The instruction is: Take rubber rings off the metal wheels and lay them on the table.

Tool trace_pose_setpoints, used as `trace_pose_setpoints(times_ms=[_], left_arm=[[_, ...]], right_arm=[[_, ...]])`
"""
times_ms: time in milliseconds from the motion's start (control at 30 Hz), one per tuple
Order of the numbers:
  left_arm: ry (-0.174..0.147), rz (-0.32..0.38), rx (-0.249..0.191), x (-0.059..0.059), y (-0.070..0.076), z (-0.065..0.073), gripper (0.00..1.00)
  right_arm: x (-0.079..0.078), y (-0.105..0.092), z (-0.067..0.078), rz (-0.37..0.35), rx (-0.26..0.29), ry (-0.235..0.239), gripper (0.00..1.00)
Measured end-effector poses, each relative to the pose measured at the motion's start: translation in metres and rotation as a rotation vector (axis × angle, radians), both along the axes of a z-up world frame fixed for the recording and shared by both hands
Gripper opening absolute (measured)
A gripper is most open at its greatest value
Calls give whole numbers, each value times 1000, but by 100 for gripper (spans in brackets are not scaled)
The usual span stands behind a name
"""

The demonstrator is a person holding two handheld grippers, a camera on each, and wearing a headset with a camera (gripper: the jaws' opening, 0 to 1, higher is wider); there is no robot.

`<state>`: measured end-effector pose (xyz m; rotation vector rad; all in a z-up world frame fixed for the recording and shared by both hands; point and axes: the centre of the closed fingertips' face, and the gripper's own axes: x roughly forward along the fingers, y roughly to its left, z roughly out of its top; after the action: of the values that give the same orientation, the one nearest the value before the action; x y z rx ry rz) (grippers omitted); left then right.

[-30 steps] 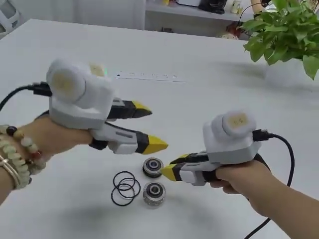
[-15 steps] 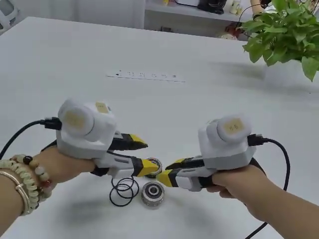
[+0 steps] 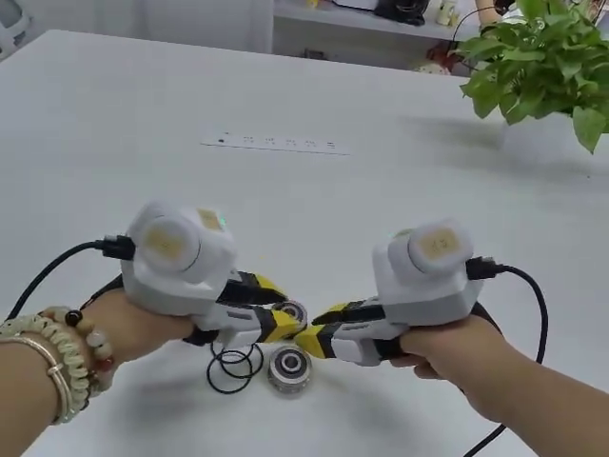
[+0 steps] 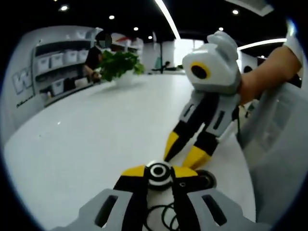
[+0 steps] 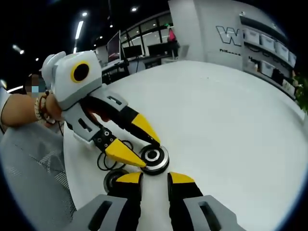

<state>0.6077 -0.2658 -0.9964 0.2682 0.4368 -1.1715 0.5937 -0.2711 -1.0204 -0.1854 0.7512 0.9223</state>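
Observation:
Two metal wheels lie on the white table (image 3: 400,181). My left gripper (image 3: 285,309) is shut on the farther wheel (image 3: 293,311), whose rim sits between the yellow fingertips (image 4: 132,172) in the left gripper view. The nearer wheel (image 3: 288,368) lies free beside several loose black rubber rings (image 3: 233,365). My right gripper (image 3: 309,330) hovers just right of the held wheel (image 5: 153,158), slightly open, with nothing between its jaws. In the right gripper view the free wheel (image 5: 114,179) is partly hidden behind its left jaw.
A white power strip (image 3: 276,144) lies farther back on the table. A potted plant (image 3: 542,57) stands at the far right, with shelves behind it. Black cables (image 3: 533,295) trail from both grippers.
Both grippers came down and closer together over the wheels. The left gripper's jaws, wide open before, have narrowed onto the farther wheel. The right gripper's tips moved up beside it.

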Motion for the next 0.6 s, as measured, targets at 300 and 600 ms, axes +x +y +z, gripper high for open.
trace_pose_setpoints(times_ms=[300, 600], left_arm=[[31, 27, 4, 0, 2, -4, 14], [46, 27, 1, 1, 1, -4, 14]], right_arm=[[0, 2, 1, 12, -1, -14, 17], [2, 4, -2, -9, 27, -16, 17]])
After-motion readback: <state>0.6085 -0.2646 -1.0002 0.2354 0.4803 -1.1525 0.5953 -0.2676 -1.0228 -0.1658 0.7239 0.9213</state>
